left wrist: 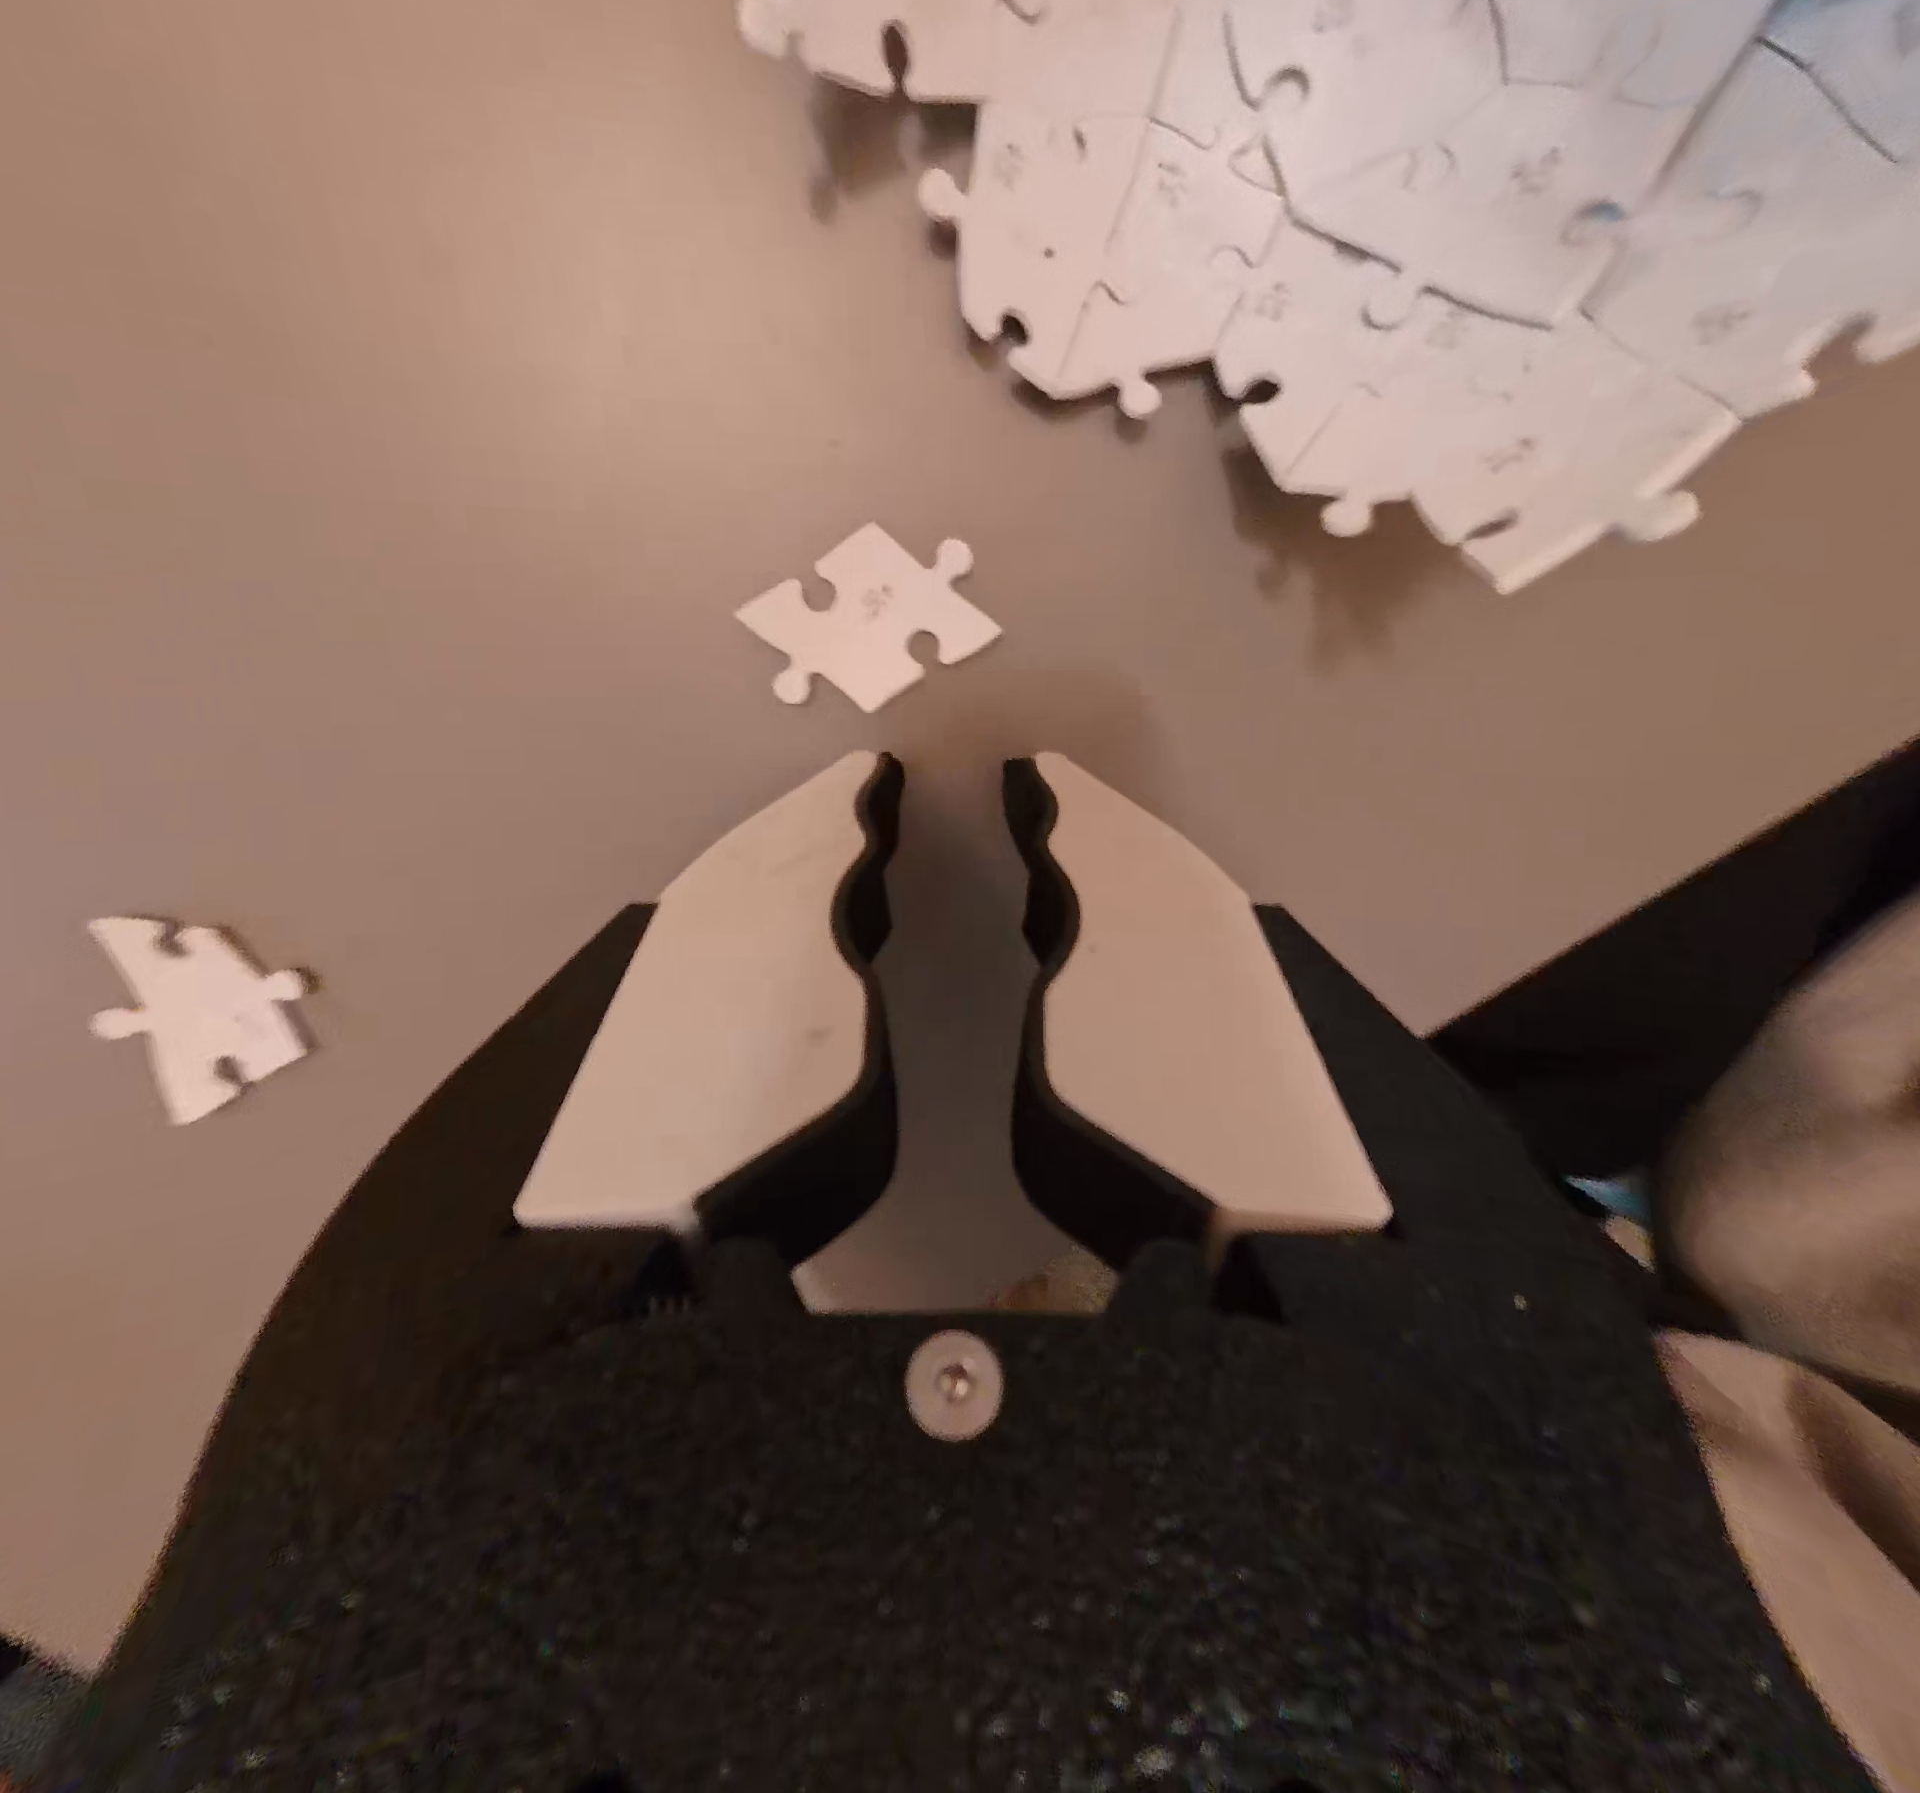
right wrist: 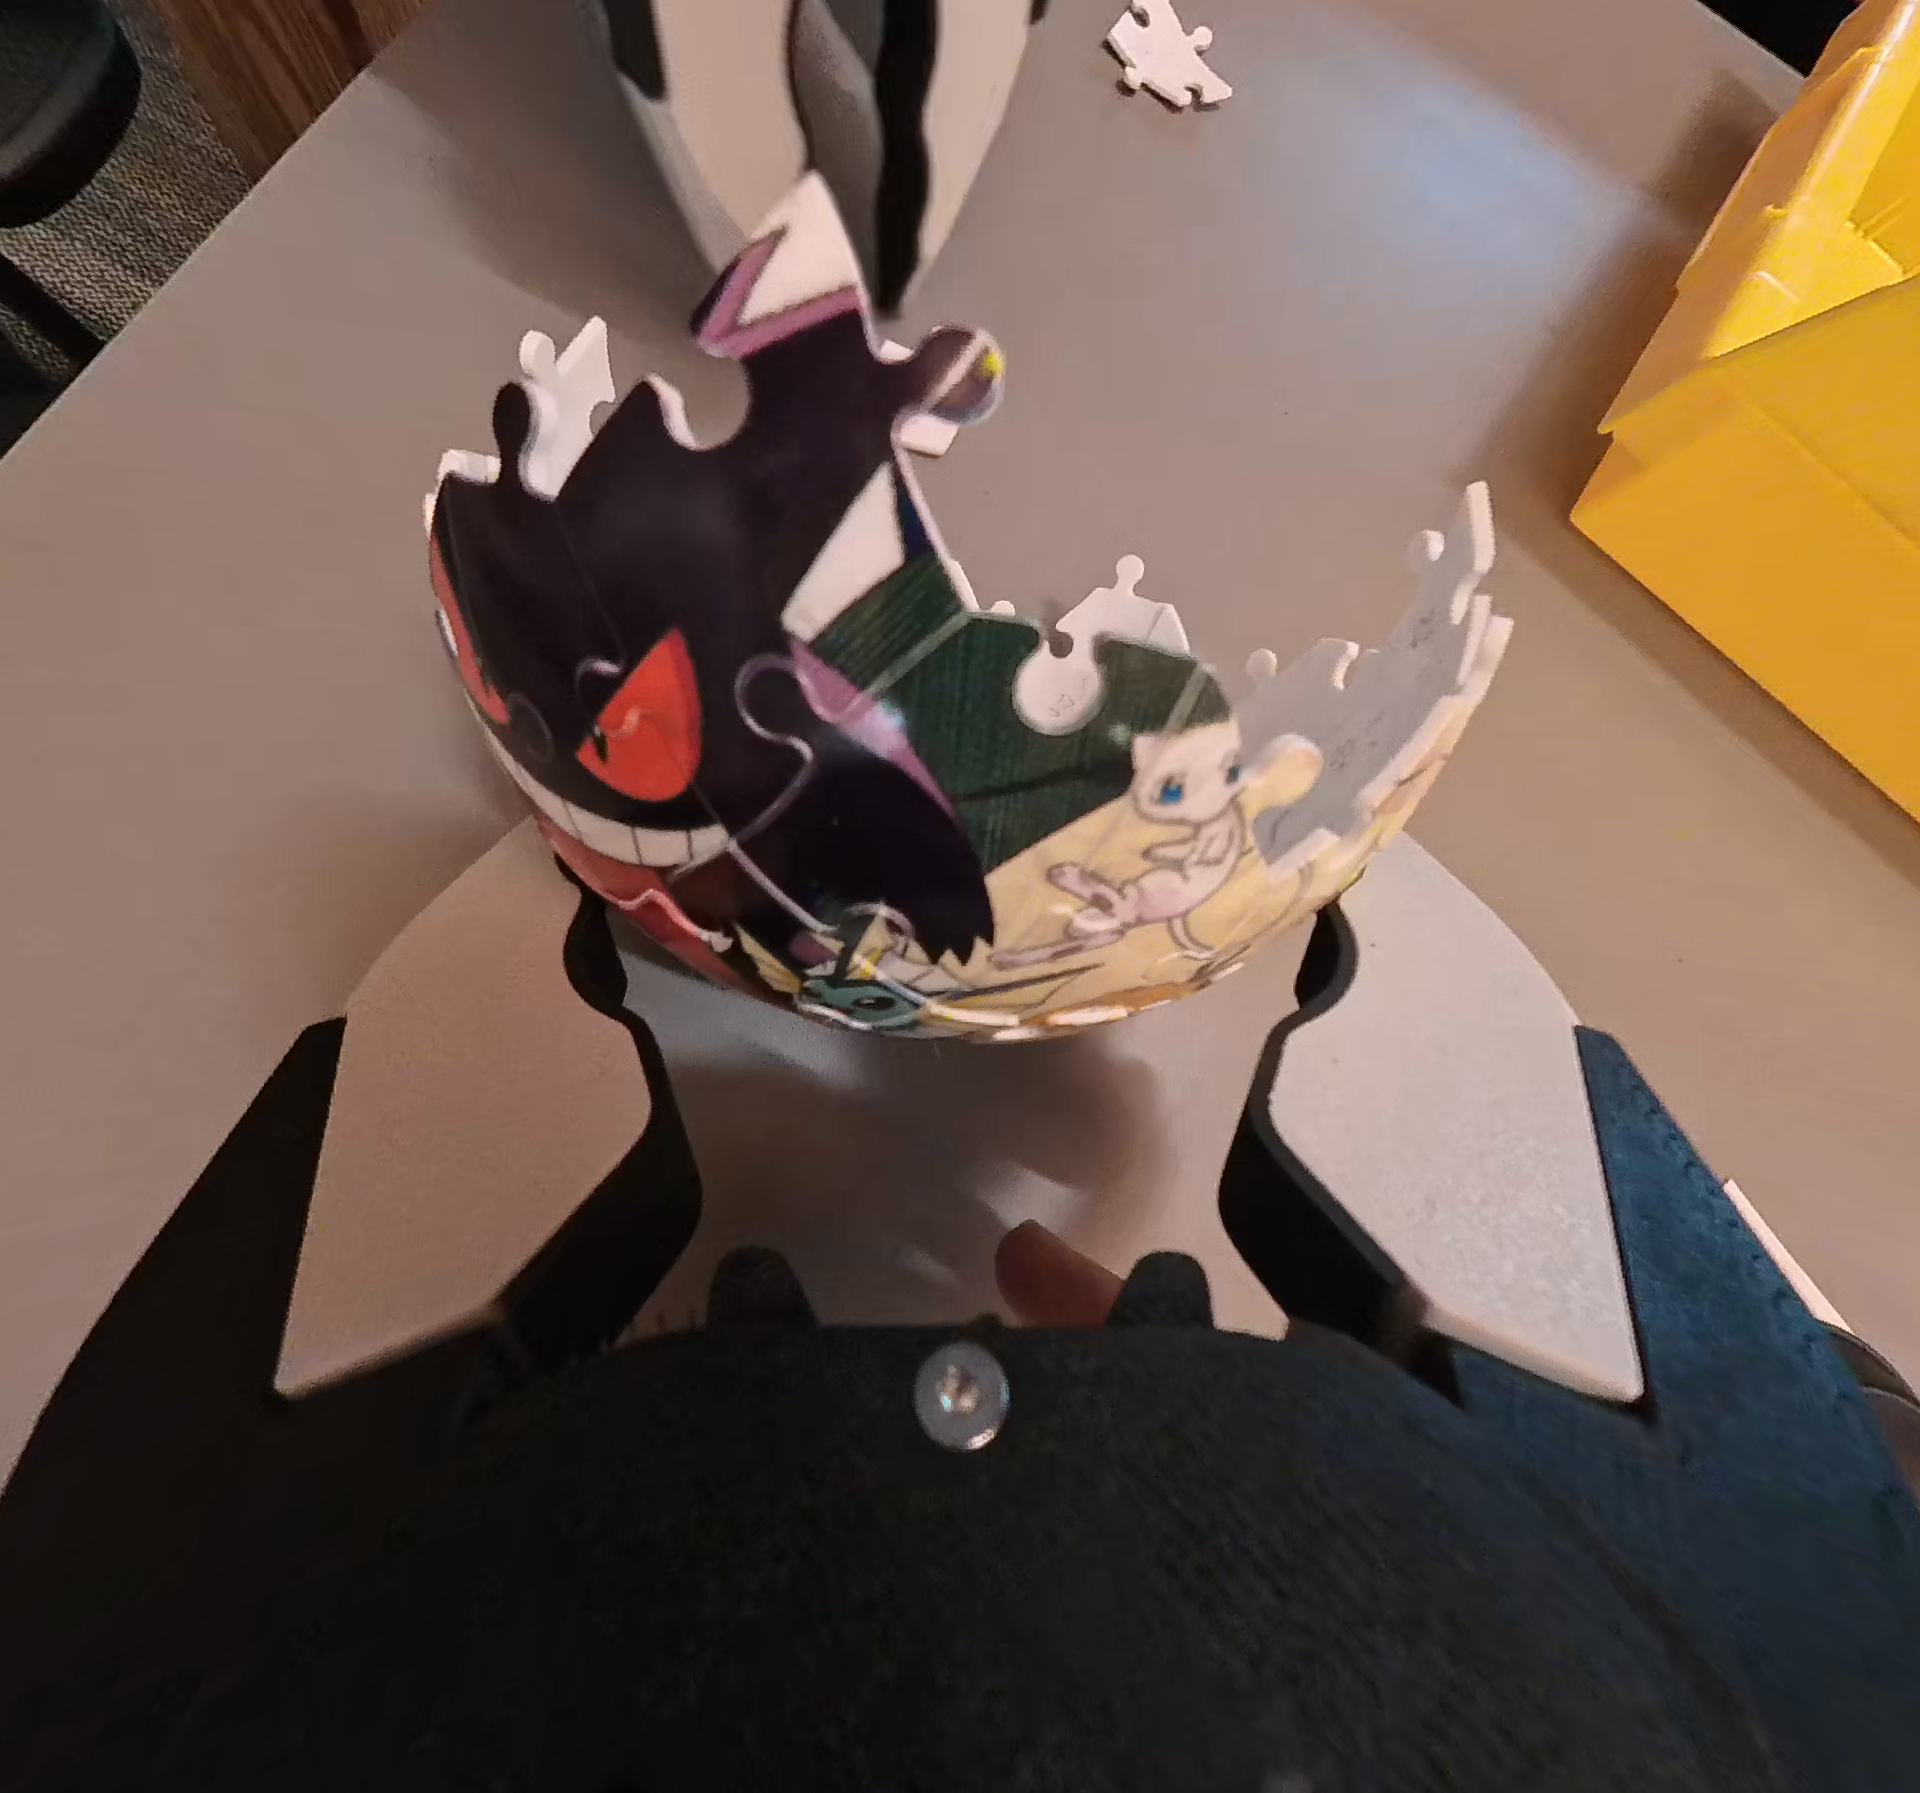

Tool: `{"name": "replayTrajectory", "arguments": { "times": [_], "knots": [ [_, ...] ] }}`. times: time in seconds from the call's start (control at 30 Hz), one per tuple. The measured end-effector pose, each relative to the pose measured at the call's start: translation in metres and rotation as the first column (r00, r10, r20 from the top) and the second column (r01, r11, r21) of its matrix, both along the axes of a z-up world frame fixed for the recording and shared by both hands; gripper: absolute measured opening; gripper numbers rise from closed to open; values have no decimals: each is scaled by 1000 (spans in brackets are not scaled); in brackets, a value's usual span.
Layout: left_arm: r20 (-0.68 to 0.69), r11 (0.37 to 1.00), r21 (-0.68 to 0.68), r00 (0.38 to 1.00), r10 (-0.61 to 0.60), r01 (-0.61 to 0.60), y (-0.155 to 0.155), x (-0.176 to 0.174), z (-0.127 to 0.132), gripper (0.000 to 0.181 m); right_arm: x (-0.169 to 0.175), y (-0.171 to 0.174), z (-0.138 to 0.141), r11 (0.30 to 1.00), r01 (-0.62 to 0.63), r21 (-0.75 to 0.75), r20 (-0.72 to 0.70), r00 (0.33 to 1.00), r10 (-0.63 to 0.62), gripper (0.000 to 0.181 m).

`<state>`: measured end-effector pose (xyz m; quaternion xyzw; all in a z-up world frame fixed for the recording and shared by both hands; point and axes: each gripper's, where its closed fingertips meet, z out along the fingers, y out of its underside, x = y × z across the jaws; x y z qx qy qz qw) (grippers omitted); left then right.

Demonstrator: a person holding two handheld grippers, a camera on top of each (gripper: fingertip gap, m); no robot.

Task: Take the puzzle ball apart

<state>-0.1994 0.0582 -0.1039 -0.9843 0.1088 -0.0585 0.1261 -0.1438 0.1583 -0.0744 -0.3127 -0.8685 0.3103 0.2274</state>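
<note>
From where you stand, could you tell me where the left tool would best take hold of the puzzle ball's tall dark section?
Probably the jagged top rim of the tall dark section, coming from above on the far side. There it stands free above the rest of the puzzle ball, thin enough to pinch. The left tool hangs near it, nearly closed and empty; the right tool straddles the base.

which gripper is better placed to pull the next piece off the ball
Left gripper: empty, slightly open, beside the top piece on the puzzle ball. The right gripper cradles the shell's base, steadying it.
</note>
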Motion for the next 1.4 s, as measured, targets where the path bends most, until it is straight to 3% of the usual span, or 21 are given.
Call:
{"name": "replayTrajectory", "arguments": {
  "times": [0.13,0.3,0.5,0.63,0.73,0.93,1.23,1.4],
  "knots": [
    [15,999,29,999,39,-40,13,2,-1,20,0,0,0,1000,1,1,0,1000,-1,129],
    [27,999,54,1000,-11,9,20,12,-2,20,0,0,0,1000,1,0,-2,1000,-1,129],
    [16,994,91,998,58,-59,20,-4,5,29,0,0,0,1000,-1,4,-1,1000,1,128],
    [-49,989,146,998,48,-41,27,-14,7,34,0,0,0,1000,-1,5,-1,1000,1,128],
    [18,994,91,998,58,-59,23,-7,0,28,0,0,0,1000,-2,6,-1,1000,2,128],
    [99,997,61,994,-47,41,20,25,-1,19,0,0,0,1000,-3,5,0,1000,3,128],
    [37,996,86,999,26,-29,21,3,4,25,1,0,1,1000,-4,4,-1,1000,4,127],
    [55,997,76,998,6,-10,26,13,-1,28,1,0,1,1000,-5,11,-1,1000,5,127]
  ]
}}
